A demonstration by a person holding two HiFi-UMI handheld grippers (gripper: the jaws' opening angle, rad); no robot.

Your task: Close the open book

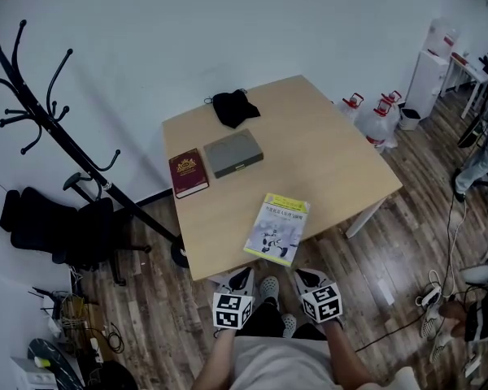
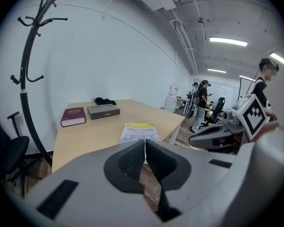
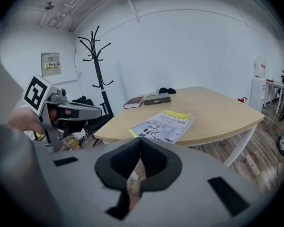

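Head view: the yellow-and-white book lies closed, cover up, at lower centre of the frame, on the near edge of the desk. Just below it, off the desk, the left tool and right tool hang side by side. Each tool's own view shows its jaws pressed together with nothing between them. Toward the upper left of the desk sit a dark red book, a grey box and a black cloth.

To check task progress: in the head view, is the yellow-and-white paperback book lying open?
No, the yellow-and-white paperback book lies shut, cover up, on the light wooden table.
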